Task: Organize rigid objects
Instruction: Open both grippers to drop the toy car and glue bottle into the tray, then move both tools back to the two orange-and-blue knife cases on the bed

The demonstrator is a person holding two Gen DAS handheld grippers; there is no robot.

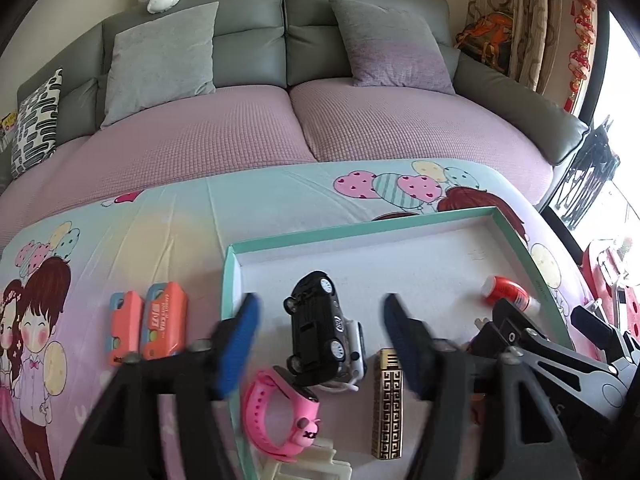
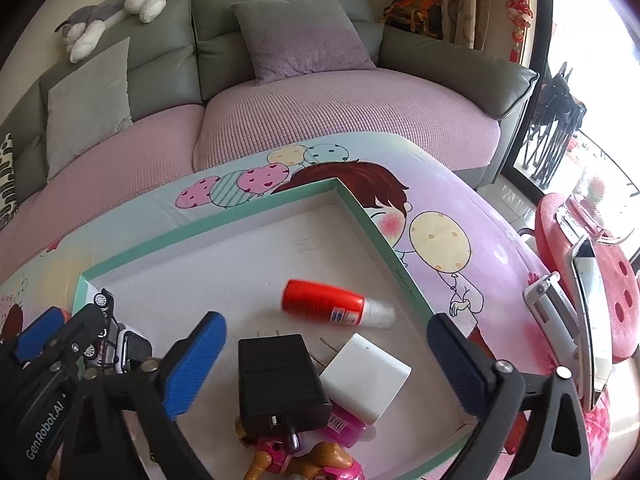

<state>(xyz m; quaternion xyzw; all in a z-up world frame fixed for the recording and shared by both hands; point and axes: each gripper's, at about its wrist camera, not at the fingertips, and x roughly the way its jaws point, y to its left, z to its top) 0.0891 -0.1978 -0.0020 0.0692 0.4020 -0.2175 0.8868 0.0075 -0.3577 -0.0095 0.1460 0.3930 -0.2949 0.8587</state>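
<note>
1. Inside the green-rimmed tray (image 1: 516,232), the left wrist view alone shows a black toy car (image 1: 316,328) lying free between the wide-apart fingers of the left gripper (image 1: 320,316), beside a pink watch (image 1: 280,412) and a gold-patterned lighter (image 1: 387,400); two orange cases (image 1: 148,326) lie outside on the cartoon cloth (image 1: 160,232).
2. Only the right wrist view shows a black charger (image 2: 280,380) and white plug (image 2: 366,376) between the spread, empty fingers of the right gripper (image 2: 326,344), with a red bottle (image 2: 320,302) beyond.
3. "GenRobot.AI" is printed on the left gripper's body.

"GenRobot.AI" runs in white letters along the black body of the left gripper (image 2: 120,326); the other labels are too blurred to read.
</note>
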